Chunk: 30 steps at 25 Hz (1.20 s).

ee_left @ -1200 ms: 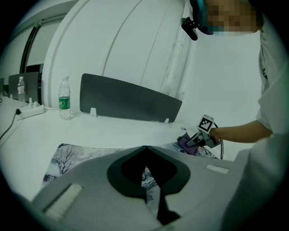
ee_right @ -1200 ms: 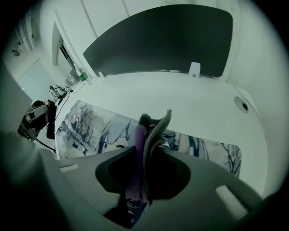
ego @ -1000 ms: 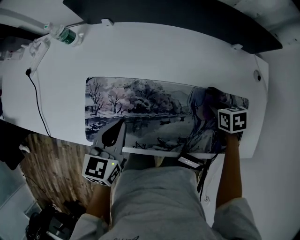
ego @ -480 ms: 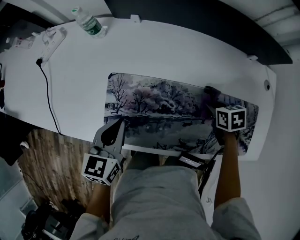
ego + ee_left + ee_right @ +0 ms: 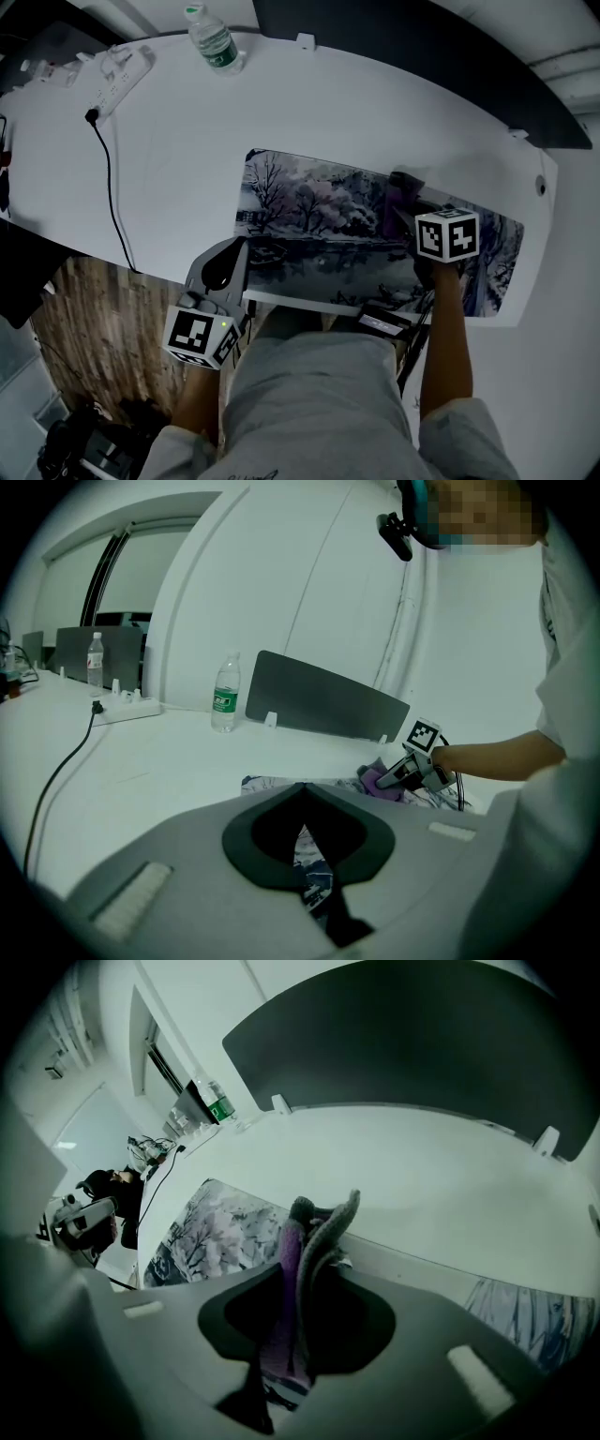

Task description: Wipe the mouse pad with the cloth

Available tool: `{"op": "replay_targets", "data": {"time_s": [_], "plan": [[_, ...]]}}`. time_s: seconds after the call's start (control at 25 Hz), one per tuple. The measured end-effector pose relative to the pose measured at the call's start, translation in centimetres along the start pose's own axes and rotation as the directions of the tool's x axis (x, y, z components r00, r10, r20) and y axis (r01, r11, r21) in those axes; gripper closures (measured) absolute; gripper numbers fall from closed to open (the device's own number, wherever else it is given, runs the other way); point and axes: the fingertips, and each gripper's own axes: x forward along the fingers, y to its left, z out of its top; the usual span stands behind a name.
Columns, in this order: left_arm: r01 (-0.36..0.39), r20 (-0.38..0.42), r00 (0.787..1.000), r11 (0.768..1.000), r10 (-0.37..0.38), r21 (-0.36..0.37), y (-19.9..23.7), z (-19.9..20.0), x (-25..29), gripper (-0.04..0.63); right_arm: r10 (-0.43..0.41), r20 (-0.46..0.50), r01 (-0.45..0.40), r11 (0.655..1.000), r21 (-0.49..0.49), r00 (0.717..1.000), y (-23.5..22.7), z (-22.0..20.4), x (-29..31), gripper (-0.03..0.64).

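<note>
Office: long white desk (image 5: 309,112), dark divider panel (image 5: 394,37), power strip (image 5: 122,70), water bottle (image 5: 214,39).

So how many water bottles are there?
2. One water bottle stands at the white desk's far edge, near the power strip. A second bottle shows only in the left gripper view, farther left beyond that strip. Others may be hidden.

Bare white table (image 5: 319,103) lies open between the mouse pad (image 5: 309,211) and the dark divider panel (image 5: 422,47) walling the far edge; 1 bottle (image 5: 214,39) and 1 power strip (image 5: 122,73) stand at the far left corner, the cable (image 5: 111,202) trailing down the left side; the pad's left half is uncovered; the right gripper (image 5: 405,208), clamped on the cloth (image 5: 389,192), occupies its right half.
</note>
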Motion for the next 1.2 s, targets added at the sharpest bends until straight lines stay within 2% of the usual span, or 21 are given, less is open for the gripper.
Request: {"op": "replay_targets", "data": {"time_s": [0.48, 0.76, 1.2], "plan": [[-0.028, 0.008, 1.000, 0.999, 0.029, -0.031, 3.4, -0.8, -1.6, 0.575, 0.101, -0.011, -0.102, 0.992, -0.075, 0.995, 8.3, 3.8, 4.5, 0.525], [-0.082, 0.012, 0.997, 0.994, 0.083, -0.069, 5.7, -1.6, -3.3, 0.575, 0.187, -0.043, -0.191, 0.972, -0.135, 0.981, 14.0, 6.3, 7.4, 0.525], [-0.123, 0.007, 0.992, 0.987, 0.125, -0.101, 8.0, -2.7, -4.9, 0.575, 0.246, -0.079, -0.258, 0.936, -0.239, 0.966, 21.4, 8.6, 11.0, 0.525]]}}
